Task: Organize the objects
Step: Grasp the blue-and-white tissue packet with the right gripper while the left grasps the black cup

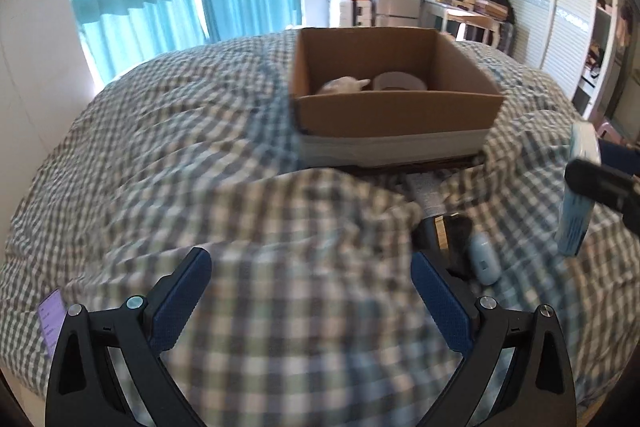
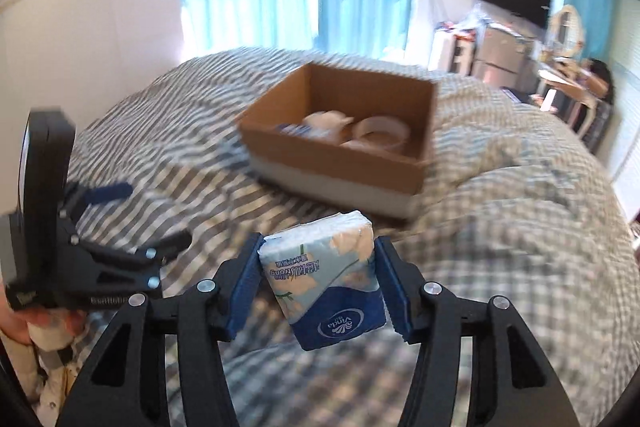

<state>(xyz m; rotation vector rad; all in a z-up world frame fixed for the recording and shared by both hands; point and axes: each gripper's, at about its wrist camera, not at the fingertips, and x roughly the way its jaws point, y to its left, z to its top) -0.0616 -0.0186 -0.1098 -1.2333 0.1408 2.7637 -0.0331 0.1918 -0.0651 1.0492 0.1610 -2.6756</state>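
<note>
My right gripper (image 2: 318, 259) is shut on a blue and white tissue pack (image 2: 322, 281) and holds it above the checked bed cover, short of the cardboard box (image 2: 340, 163). The pack also shows at the right edge of the left wrist view (image 1: 576, 203). The open box (image 1: 396, 107) stands on the bed and holds a white soft item (image 1: 340, 85) and a roll of tape (image 1: 400, 81). My left gripper (image 1: 310, 267) is open and empty, low over the bed. It also shows in the right wrist view (image 2: 144, 215).
A small pale blue bottle (image 1: 485, 259), a dark object (image 1: 460, 239) and a white tube (image 1: 428, 195) lie on the bed right of my left gripper. A purple card (image 1: 52, 319) lies at the left. The checked quilt (image 2: 500, 247) is rumpled.
</note>
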